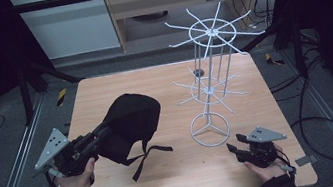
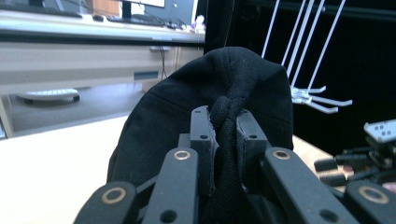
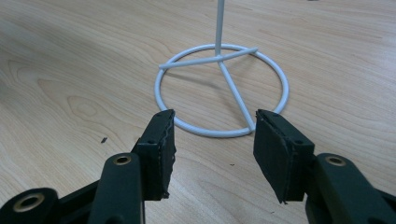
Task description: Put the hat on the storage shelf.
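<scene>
Black fabric: the cap [image 1: 131, 124] is soft cloth that folds easily; I judge it light and not fragile, with loose straps hanging toward the desk [image 1: 177, 173].
Cap place: left of centre in the high view, lifted at the left gripper [image 1: 104, 131], its far side near or on the desk (I cannot tell which).
Left jaws: nearly closed, pinching a bunched fold of the cap, seen at the centre of the left gripper view [image 2: 227, 126].
Where to hold: a thick seam or rim, since thin cloth may slip.
Right jaws: the right gripper [image 3: 212, 144] stands about half open, with nothing between the pads, just before the ring foot of the white wire rack [image 3: 222, 88].
Containers: none; the rack's hooks [image 1: 212, 30] carry nothing.
</scene>
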Tool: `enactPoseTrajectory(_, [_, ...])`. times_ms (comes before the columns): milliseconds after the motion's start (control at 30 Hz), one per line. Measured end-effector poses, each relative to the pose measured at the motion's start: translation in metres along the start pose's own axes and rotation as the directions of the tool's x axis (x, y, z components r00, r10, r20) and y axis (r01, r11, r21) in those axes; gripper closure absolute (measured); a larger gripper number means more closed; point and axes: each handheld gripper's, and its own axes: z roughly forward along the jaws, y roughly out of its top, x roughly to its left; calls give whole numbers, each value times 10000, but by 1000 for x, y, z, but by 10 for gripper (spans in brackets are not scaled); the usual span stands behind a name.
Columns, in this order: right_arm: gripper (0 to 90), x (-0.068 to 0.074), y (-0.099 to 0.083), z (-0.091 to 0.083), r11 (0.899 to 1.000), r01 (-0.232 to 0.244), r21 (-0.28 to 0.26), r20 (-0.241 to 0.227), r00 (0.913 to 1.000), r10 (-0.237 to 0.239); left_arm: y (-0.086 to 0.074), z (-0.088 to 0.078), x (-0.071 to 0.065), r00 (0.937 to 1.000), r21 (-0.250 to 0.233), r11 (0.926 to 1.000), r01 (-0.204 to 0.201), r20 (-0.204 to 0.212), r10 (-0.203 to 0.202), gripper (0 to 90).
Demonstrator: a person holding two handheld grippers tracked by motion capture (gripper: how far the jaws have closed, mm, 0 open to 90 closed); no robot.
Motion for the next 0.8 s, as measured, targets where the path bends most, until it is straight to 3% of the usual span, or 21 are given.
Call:
enactPoseTrajectory(133, [484,0,0,0,10000,19,-10,0,10000,-19,7,0,-4,9999,-692,9975,114,-61,-118,797])
enactPoseTrajectory(367, [480,-1,0,0,10000,6,-84,22,10000,-6,30,1,-11,9997,-1417,9898,179,191,-154,797])
enactPoseTrajectory(500, [473,-1,0,0,10000,-29,-84,50,10000,29,45,1,-16,9994,-2039,9786,276,268,-226,797])
enactPoseTrajectory(800, [466,-2,-1,1,9999,-19,-126,78,10000,20,72,4,-26,9978,-2959,9543,419,609,-249,797])
